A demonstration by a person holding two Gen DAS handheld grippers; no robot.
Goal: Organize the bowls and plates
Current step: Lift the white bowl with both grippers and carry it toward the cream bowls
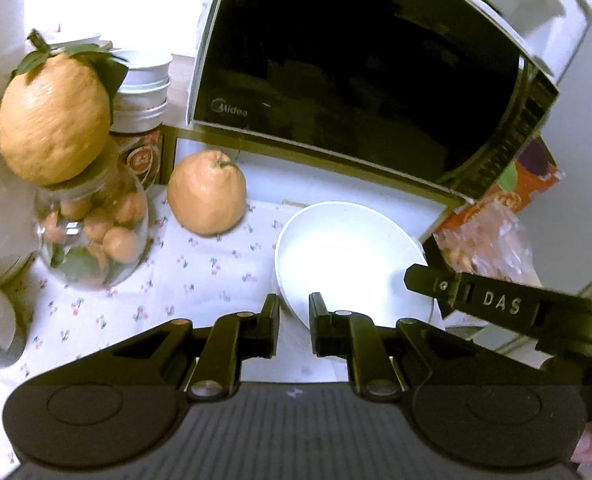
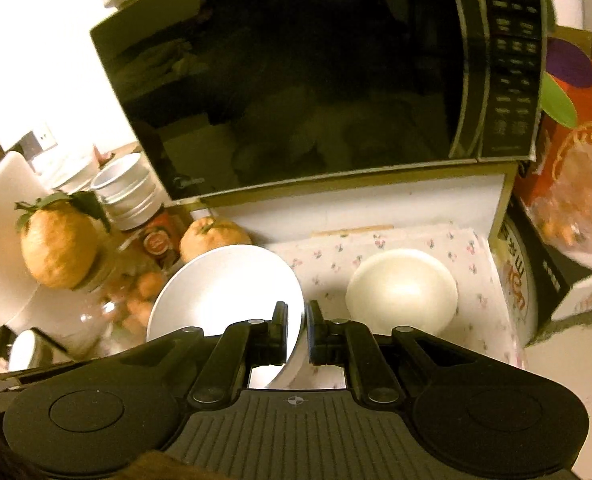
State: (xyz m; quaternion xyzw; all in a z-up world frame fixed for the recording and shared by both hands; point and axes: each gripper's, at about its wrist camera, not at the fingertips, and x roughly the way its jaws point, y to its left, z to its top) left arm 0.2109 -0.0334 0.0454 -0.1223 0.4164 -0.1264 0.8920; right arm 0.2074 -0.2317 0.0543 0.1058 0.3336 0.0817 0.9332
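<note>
Both my claws clamp one white plate point(image 1: 348, 256): left gripper point(image 1: 294, 312) on its near rim, right gripper point(image 2: 297, 320) on its right edge; white bowl point(image 2: 402, 290) sits beside.

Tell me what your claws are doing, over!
Left claw and right claw both shut on white plate rim. Upturned bowl sits right. Orange fruit and microwave close behind.
</note>
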